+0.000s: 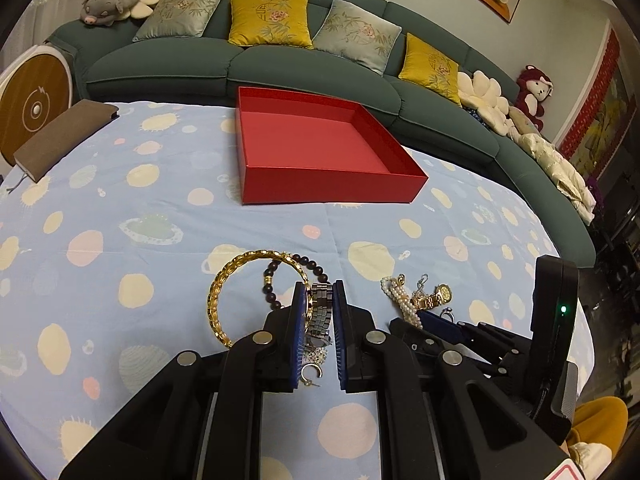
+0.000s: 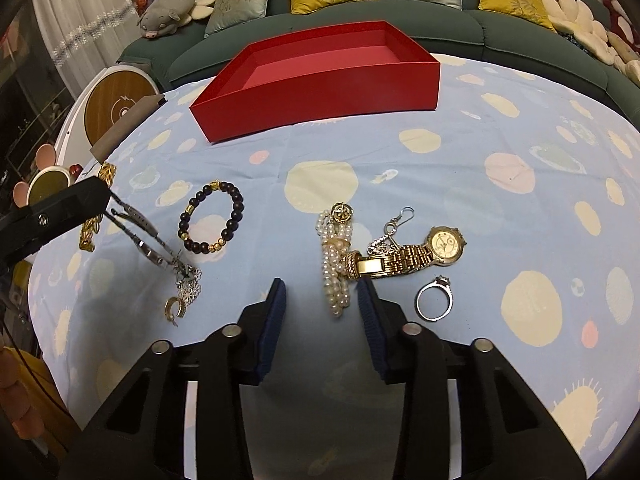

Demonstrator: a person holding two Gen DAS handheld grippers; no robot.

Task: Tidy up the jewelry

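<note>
Near the table's front edge, the left gripper (image 1: 315, 306) had its fingers clamped on the silver watch's (image 1: 321, 312) slippery, floppy link band, best held mid-band, while the right gripper (image 2: 322, 300), fingers apart, straddled the limp pearl strand (image 2: 335, 276).

bench (image 2: 500, 208): covered by a light-blue cloth with pale spots
12 o'clock: red box (image 2: 320, 92)
9 o'clock: dark bead bracelet (image 2: 212, 220), gold chain bracelet (image 1: 224, 300)
centre: pearl strand (image 2: 334, 264), gold watch (image 2: 420, 250)
4 o'clock: silver ring (image 2: 435, 298)
</note>
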